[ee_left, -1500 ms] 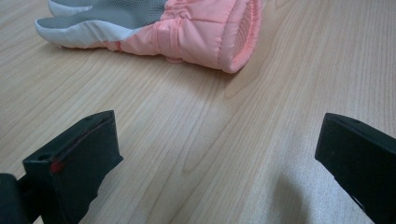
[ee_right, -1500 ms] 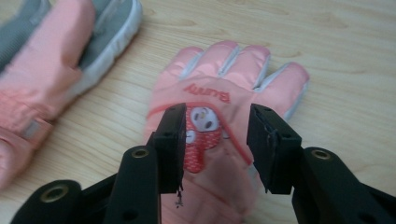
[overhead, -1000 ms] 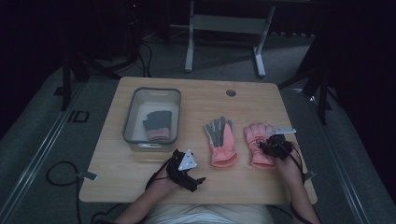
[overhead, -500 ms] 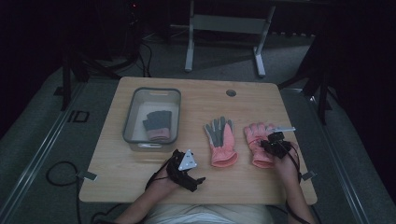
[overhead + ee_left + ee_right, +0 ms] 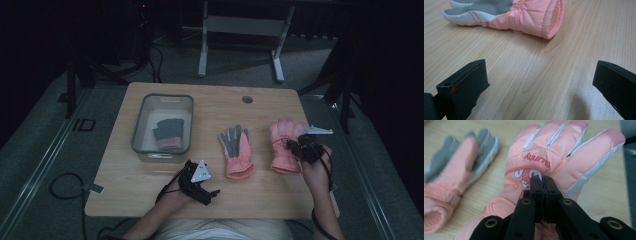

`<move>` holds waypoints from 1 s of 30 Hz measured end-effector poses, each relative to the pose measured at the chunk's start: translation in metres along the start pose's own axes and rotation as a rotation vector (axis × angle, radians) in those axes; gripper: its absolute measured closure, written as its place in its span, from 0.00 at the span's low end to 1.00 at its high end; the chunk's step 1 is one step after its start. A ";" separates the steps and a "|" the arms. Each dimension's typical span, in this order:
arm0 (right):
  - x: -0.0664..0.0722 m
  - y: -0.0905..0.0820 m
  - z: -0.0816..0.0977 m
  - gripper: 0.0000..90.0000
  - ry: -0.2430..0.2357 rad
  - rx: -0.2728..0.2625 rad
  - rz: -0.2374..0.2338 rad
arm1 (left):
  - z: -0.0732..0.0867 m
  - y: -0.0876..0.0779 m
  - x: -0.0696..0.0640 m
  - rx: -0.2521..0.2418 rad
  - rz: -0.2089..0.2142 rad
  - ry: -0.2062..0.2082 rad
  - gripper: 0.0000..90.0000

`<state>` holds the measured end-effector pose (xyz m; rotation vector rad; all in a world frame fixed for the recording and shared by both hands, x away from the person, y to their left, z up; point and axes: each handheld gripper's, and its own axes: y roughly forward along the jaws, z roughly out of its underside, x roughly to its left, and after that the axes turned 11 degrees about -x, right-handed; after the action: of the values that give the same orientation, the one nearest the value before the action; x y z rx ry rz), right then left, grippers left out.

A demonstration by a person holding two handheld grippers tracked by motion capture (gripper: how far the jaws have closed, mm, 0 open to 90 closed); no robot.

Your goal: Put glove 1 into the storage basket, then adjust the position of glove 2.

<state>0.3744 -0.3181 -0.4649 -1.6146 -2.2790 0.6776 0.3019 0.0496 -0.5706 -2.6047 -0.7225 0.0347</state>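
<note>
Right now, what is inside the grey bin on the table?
The grey bin holds one glove, dark grey fingers and pink cuff, lying flat on the pale bottom. Whatever lies under that glove is covered.

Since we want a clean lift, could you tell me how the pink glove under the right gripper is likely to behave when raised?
The pink glove looks padded and soft, so it will probably droop. The right gripper pinches only its back fabric, which may tent. It seems light and unlikely to roll.

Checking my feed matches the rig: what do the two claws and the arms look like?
Both claws are black with blocky square-ended jaws. The left claw carries a grey three-cornered plate with dark dots and a red mark on one jaw tip. The right claw has brass-ringed pivot holes and a grey plate. Black cables trail back; forearms bare.
</note>
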 end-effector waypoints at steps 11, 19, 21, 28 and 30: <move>0.027 -0.025 -0.048 0.98 -0.041 -0.088 -0.031 | 0.000 0.000 0.001 -0.004 0.000 -0.007 0.00; 0.070 -0.023 -0.066 0.98 -0.066 -0.095 -0.083 | -0.001 0.000 -0.001 -0.004 0.003 0.004 0.00; 0.080 -0.018 -0.066 0.98 -0.058 -0.084 -0.100 | -0.001 0.000 -0.001 -0.003 0.002 0.004 0.00; 0.114 0.001 -0.059 0.98 -0.059 -0.034 -0.126 | -0.001 0.000 -0.001 -0.002 0.005 0.006 0.00; 0.122 0.007 -0.057 0.98 -0.067 -0.020 -0.126 | -0.001 0.000 -0.002 -0.008 0.005 0.005 0.00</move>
<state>0.3644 -0.1897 -0.4259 -1.4623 -2.4184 0.6899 0.3003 0.0480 -0.5695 -2.6134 -0.7152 0.0267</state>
